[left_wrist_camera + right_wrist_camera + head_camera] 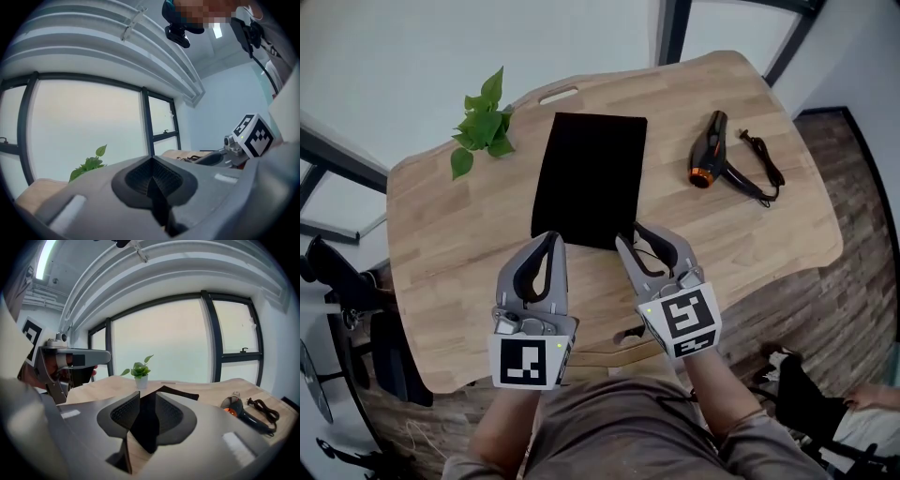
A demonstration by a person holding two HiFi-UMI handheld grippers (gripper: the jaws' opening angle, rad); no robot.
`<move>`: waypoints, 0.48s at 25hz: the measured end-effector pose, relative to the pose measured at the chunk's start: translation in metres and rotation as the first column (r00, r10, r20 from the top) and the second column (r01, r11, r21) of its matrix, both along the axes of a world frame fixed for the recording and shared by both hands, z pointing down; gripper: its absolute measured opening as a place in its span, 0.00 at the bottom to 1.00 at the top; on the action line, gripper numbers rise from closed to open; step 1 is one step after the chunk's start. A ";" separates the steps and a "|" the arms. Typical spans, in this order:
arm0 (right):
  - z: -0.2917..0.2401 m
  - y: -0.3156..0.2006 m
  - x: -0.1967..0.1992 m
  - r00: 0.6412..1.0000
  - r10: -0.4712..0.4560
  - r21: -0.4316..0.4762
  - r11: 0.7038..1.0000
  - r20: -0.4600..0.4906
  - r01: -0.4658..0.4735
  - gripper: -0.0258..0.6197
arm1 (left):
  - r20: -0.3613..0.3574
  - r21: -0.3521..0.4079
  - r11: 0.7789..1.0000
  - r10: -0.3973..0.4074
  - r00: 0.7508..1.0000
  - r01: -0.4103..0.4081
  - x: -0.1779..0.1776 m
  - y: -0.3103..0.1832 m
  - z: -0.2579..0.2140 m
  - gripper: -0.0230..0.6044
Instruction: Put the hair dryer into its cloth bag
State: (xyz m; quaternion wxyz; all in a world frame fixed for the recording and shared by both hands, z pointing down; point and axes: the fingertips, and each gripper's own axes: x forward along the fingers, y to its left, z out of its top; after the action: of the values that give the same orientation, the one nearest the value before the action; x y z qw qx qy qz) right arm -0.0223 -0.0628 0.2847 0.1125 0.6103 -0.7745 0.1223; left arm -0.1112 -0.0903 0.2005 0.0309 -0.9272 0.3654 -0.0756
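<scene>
black cloth bag (589, 169) lay flat; right gripper (634, 235), jaws apart at its near edge, should pinch one layer; left gripper (549, 240) closed.

Your right gripper (632, 234) is covering the near right corner of the cloth bag (589, 169) in head view; your left gripper (151, 161) is blocking most of the table (30, 199) in its own view

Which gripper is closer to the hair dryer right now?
Right. The right gripper is at the cloth bag's near edge, the hair dryer beyond it to the right; the left gripper is farther left.
</scene>
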 end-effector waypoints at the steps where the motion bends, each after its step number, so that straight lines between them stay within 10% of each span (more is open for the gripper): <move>1: 0.009 -0.004 -0.002 1.000 -0.007 -0.020 1.000 -0.010 0.006 0.24 | -0.005 -0.006 1.000 -0.001 1.000 0.001 -0.001 -0.007 0.005 0.04; 12: 0.133 -0.019 -0.032 0.985 -0.132 -0.329 0.940 -0.112 0.089 0.24 | 0.069 -0.151 0.986 0.075 0.995 -0.064 -0.010 -0.038 0.112 0.04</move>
State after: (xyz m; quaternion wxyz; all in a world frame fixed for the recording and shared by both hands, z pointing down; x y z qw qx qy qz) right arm -0.0539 -0.0815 0.4176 0.2687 0.5461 -0.7679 0.2000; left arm -0.1209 -0.1287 0.3129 -0.0221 -0.9357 0.3248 -0.1357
